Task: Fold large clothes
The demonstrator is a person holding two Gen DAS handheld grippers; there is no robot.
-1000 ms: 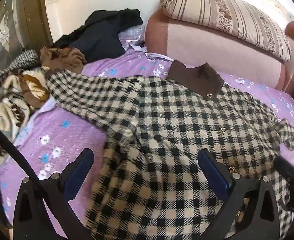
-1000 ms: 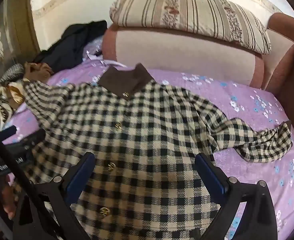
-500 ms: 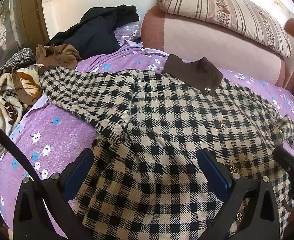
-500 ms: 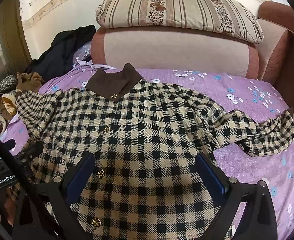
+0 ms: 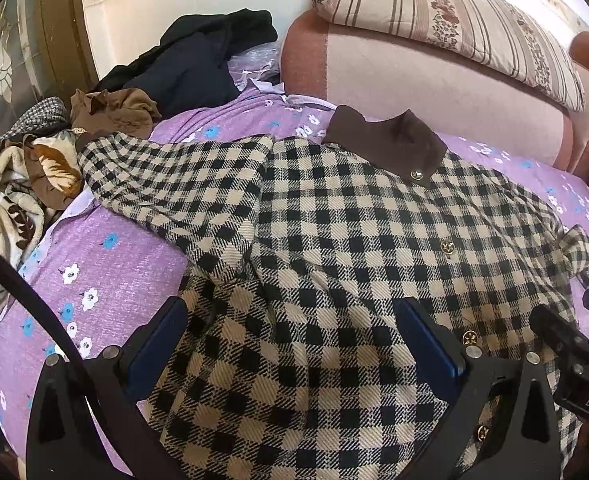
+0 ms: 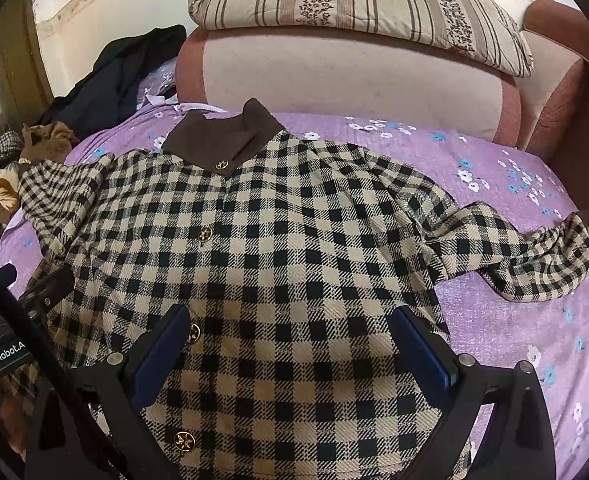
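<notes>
A purple flowered bed carries the checked coat, spread flat, buttons up, brown collar toward the striped pillow. Above its lower half, the left tool and right tool both hang spread wide, holding nothing.

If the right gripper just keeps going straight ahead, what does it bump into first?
Probably the checked coat. The right gripper is open and points over the coat's front toward its brown collar. Depth is hard to judge, so the height above the fabric is unclear.
</notes>
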